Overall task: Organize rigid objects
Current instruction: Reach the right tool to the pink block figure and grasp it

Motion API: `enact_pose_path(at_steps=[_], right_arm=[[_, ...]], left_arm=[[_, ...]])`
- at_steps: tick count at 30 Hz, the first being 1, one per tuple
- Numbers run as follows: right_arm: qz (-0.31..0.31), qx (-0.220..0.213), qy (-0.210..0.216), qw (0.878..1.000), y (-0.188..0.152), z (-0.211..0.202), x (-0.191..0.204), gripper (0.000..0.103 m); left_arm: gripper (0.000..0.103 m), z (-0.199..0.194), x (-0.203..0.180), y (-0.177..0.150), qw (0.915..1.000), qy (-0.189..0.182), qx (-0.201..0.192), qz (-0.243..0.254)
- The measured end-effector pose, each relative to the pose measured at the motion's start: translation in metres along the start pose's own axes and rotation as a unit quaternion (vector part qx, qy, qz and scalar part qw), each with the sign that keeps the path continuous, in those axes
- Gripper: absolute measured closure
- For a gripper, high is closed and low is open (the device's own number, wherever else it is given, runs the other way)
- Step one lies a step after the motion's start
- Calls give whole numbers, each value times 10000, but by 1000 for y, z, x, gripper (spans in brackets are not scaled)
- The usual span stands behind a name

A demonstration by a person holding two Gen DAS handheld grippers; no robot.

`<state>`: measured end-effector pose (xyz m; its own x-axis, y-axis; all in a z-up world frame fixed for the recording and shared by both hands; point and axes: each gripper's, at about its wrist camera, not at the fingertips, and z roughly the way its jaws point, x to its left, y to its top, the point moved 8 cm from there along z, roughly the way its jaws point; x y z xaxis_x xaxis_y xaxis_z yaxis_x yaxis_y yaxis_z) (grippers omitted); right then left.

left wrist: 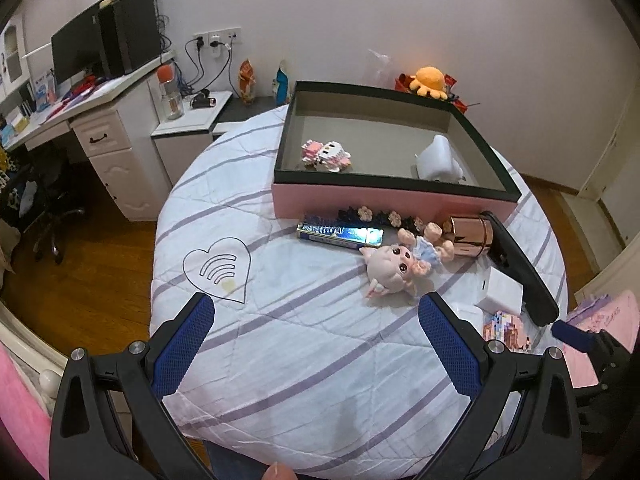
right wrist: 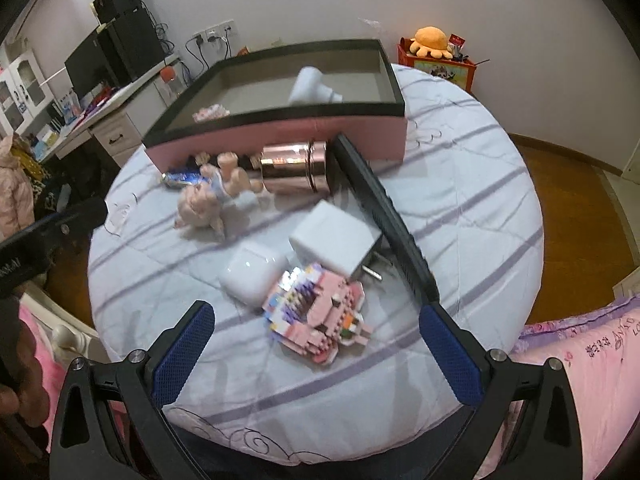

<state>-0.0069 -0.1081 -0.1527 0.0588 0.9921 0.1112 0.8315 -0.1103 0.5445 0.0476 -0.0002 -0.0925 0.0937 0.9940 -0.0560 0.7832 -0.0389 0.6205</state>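
While both pairs of blue-padded jaws gape wide and grip nothing, the right gripper [right wrist: 316, 360] hovers over a pink toy-brick model [right wrist: 320, 320] lying flat on the striped white bedspread [right wrist: 472, 208]. Just beyond sit a white earbud case [right wrist: 252, 272] and a white plug charger [right wrist: 340, 236], prongs pointing toward the camera. A long black bar [right wrist: 384, 208] runs lengthwise from the pink black-rimmed tray [right wrist: 280, 142] toward the right finger. The left gripper [left wrist: 316, 356] hangs over bare cloth, a big-headed pink doll [left wrist: 396, 266] ahead.

Striped quilt [left wrist: 320, 344], white desk [left wrist: 100, 128] with black monitor [left wrist: 74, 50], orange octopus plush [left wrist: 430, 80] — against the wall.
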Motion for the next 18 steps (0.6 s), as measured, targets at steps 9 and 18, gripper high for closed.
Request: enact_pose_path(at_steps=[9,18], right_arm=[[-132,212,-138,9996,-9,26,-5,23],[-530,79,-287,9982,-8,31,4,40]], left_arm=[[0,5,1,-1,10000,28,77,-7],[0,8,3,-1,9999,47,108,5]])
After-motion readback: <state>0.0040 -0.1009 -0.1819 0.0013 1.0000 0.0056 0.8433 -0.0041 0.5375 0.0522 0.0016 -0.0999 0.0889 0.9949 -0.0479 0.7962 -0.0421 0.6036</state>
